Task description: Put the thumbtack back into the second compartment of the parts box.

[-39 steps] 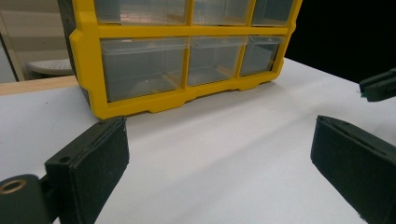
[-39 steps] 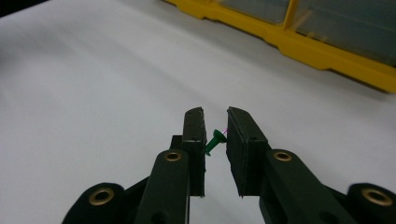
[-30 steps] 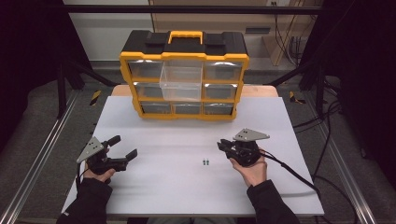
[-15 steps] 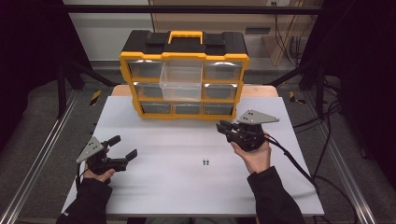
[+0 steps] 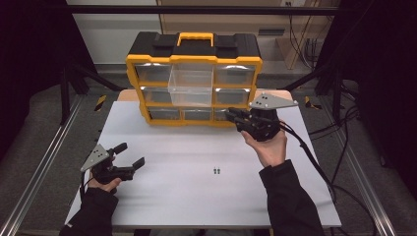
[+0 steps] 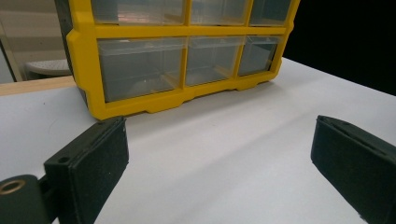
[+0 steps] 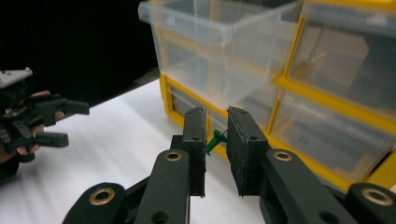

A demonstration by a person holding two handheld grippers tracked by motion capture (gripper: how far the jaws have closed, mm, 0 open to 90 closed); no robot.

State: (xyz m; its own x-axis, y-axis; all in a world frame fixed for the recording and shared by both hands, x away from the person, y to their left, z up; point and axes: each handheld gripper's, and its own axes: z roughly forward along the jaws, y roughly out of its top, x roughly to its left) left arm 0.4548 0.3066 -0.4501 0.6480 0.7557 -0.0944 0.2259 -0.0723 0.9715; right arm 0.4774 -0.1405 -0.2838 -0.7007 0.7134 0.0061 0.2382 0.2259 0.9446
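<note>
A white table [image 5: 162, 196] stood in a dark room. Two pins [image 5: 217, 171] lay near; the right gripper [image 7: 216, 135] pinched one green pin [image 7: 214, 141]; the left gripper [image 5: 132, 155] gaped.

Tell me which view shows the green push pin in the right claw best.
The right gripper view: the green push pin sits close up between the right claw pads, near the pulled-out clear drawer. In the high view the right claw is seen, but the pin is too small to make out.
</note>
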